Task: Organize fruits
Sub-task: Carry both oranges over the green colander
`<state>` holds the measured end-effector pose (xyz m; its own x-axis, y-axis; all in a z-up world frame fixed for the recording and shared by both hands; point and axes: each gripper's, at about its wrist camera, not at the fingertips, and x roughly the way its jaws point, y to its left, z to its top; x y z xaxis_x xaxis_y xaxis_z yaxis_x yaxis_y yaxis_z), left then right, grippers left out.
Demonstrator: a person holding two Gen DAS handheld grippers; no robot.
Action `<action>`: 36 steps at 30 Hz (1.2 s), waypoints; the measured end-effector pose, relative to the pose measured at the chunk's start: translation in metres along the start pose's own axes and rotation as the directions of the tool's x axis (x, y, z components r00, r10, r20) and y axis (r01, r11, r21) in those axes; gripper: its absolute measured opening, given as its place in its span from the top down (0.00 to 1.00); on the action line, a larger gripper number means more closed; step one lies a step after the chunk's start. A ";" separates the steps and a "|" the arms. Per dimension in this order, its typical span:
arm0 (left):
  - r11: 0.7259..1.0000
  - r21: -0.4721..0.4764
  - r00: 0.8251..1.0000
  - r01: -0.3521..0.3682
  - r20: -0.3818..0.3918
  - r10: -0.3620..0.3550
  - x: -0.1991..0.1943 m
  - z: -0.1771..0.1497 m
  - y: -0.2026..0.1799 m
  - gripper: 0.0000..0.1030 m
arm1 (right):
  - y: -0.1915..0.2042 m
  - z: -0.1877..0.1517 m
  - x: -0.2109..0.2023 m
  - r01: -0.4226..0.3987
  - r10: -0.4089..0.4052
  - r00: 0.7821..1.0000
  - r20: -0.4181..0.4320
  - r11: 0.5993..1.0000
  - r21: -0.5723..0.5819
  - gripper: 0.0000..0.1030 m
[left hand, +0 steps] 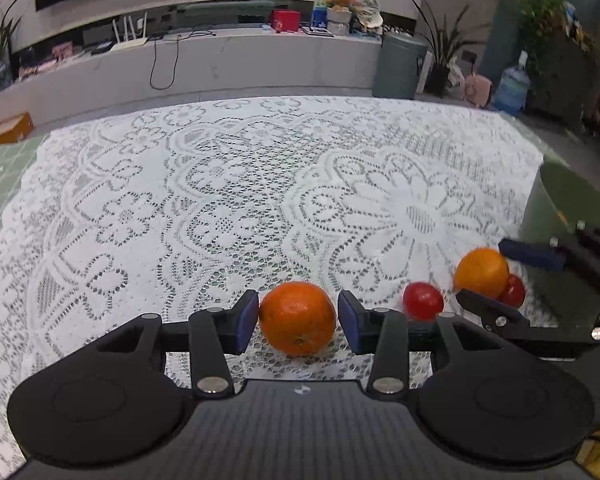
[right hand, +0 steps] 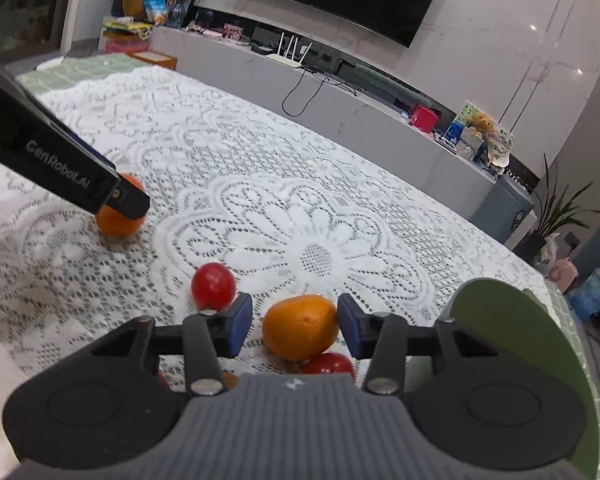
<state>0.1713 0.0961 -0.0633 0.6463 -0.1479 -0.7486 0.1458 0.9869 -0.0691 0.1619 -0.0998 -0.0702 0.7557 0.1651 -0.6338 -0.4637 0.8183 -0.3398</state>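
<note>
I counted two oranges and two tomatoes, all on the lace cloth (left hand: 260, 184). The first orange (left hand: 297, 317) sat on the cloth between the blue pads of my left gripper (left hand: 298, 320); its jaws stood partly open, a sliver of gap on each side, so nothing was clamped. The second orange (right hand: 300, 327) lay between the pads of my right gripper (right hand: 295, 326), jaws partly open too; the pad on the right looked to be just at the skin (I could not tell if it touched), the other stood clear. One tomato (right hand: 329, 363) lay tucked against that orange on the near side, partly hidden under the gripper body. The other tomato (right hand: 213, 285) rested alone between the two oranges, just beside the right gripper's pad (right hand: 240, 322). A green bin (right hand: 516, 332) stood at the table's right edge, close to the right gripper. Beyond the table ran a long grey ledge (left hand: 220, 60) with one white router (left hand: 129, 36) on it.
</note>
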 end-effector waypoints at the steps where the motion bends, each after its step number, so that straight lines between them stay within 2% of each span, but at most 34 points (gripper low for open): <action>1: 1.000 0.008 1.000 -0.004 -0.002 0.004 0.000 0.000 0.000 0.49 | 0.002 -0.001 0.001 0.005 -0.005 1.000 -0.004 1.000 -0.016 0.51; 5: 0.999 0.028 0.999 -0.025 -0.022 0.026 0.003 -0.002 -0.003 0.49 | 0.008 -0.004 0.004 0.035 -0.037 0.999 -0.018 0.996 -0.077 0.50; 14: 0.998 0.043 0.998 -0.046 -0.043 0.047 0.005 -0.002 -0.003 0.51 | 0.008 -0.003 0.007 0.062 -0.065 0.997 -0.028 0.994 -0.094 0.55; 15: 0.998 0.041 0.998 -0.045 -0.042 0.047 0.005 -0.002 -0.003 0.52 | 0.009 -0.003 0.008 0.052 -0.056 0.998 -0.032 0.994 -0.092 0.58; 19: 1.000 0.008 0.999 -0.029 -0.040 0.030 0.004 0.000 0.001 0.52 | 0.007 -0.003 0.007 0.043 -0.045 0.999 -0.028 0.997 -0.070 0.59; 27: 0.999 -0.033 0.999 -0.017 0.031 0.018 -0.012 0.004 0.000 0.53 | 0.001 0.001 -0.007 0.059 -0.057 0.996 0.061 0.998 -0.027 0.59; 36: 0.995 -0.073 0.990 0.072 0.124 -0.062 -0.040 0.016 -0.019 0.53 | -0.011 0.007 -0.039 0.051 -0.055 0.987 0.151 0.998 0.029 0.59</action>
<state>0.1550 0.0824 -0.0211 0.7236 -0.2158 -0.6556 0.1364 0.9758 -0.1707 0.1408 -0.1116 -0.0374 0.8411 0.2015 -0.5020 -0.4112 0.8411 -0.3515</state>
